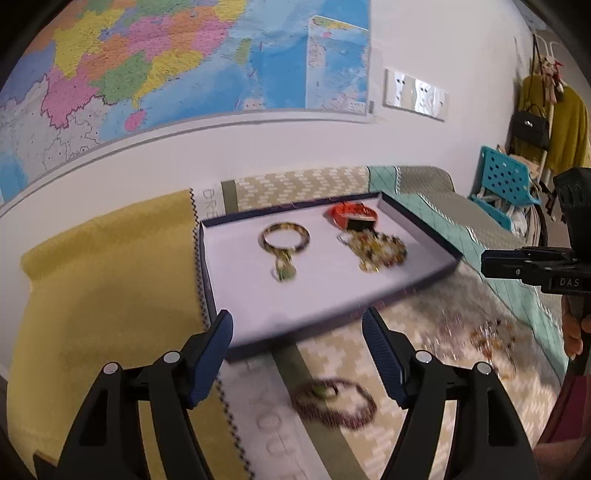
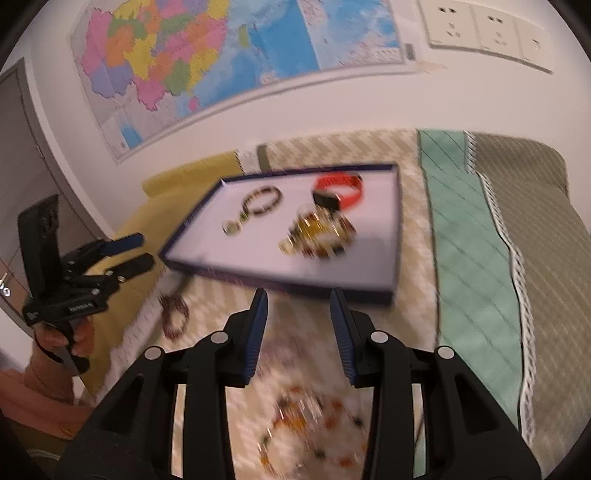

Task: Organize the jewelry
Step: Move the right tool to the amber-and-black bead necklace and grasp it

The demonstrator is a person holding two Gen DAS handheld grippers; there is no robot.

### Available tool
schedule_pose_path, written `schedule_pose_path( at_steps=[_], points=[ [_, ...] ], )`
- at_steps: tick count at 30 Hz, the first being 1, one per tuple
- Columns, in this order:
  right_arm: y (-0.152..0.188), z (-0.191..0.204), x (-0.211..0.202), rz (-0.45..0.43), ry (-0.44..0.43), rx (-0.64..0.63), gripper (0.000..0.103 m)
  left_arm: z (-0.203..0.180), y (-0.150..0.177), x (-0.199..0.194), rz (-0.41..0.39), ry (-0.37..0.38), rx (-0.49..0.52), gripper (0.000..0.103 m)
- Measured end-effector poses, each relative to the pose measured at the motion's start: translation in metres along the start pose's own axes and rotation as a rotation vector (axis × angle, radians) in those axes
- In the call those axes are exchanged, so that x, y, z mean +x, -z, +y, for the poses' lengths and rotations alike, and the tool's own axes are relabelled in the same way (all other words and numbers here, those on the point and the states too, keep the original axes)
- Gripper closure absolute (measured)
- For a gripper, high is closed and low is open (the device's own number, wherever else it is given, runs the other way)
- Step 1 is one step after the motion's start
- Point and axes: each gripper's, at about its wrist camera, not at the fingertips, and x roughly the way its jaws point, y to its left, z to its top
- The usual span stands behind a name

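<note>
A shallow white tray with a dark blue rim [image 1: 236,280] [image 2: 391,258] lies on the patterned cloth. In it are a beaded bracelet with a pendant [image 1: 284,238] [image 2: 260,201], an orange band [image 1: 351,216] [image 2: 340,192] and a heap of gold and amber beads [image 1: 376,251] [image 2: 319,234]. On the cloth in front lie a dark purple bead bracelet [image 1: 334,402] [image 2: 173,312] and an amber bead necklace [image 1: 487,336] [image 2: 310,428]. My left gripper [image 1: 297,354] is open and empty above the purple bracelet. My right gripper [image 2: 299,336] is open and empty above the amber necklace.
A yellow cloth [image 1: 110,295] covers the left side and a teal quilted cloth [image 2: 469,240] the right. A map [image 1: 147,62] and wall sockets [image 2: 484,29] are behind. A blue stool and hanging clothes [image 1: 532,140] stand at the far right.
</note>
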Motion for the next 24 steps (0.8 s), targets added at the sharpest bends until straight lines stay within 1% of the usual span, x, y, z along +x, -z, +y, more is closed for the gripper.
schedule_pose_path(
  at_steps=[3,8,10,13,20,24],
  points=[
    [0.022,-0.005,-0.006,0.022,0.023,0.022,0.067,-0.007,0.013,-0.004,0.014,0.037,-0.012,0.033],
    [0.045,-0.007,-0.013,0.045,0.049,0.035,0.067,-0.017,0.029,-0.004,0.034,0.073,-0.026,0.033],
    [0.050,-0.005,-0.014,0.049,0.062,0.027,0.067,-0.021,0.035,-0.004,0.042,0.087,-0.027,0.033],
    [0.056,0.001,-0.014,0.060,0.059,0.008,0.067,-0.025,0.039,-0.005,0.049,0.096,-0.024,0.033],
    [0.067,0.025,0.002,0.103,0.073,-0.074,0.067,-0.031,0.046,-0.006,0.069,0.109,-0.020,0.033],
    [0.070,0.036,0.008,0.097,0.117,-0.121,0.066,-0.033,0.048,-0.004,0.080,0.119,-0.021,0.033]
  ],
)
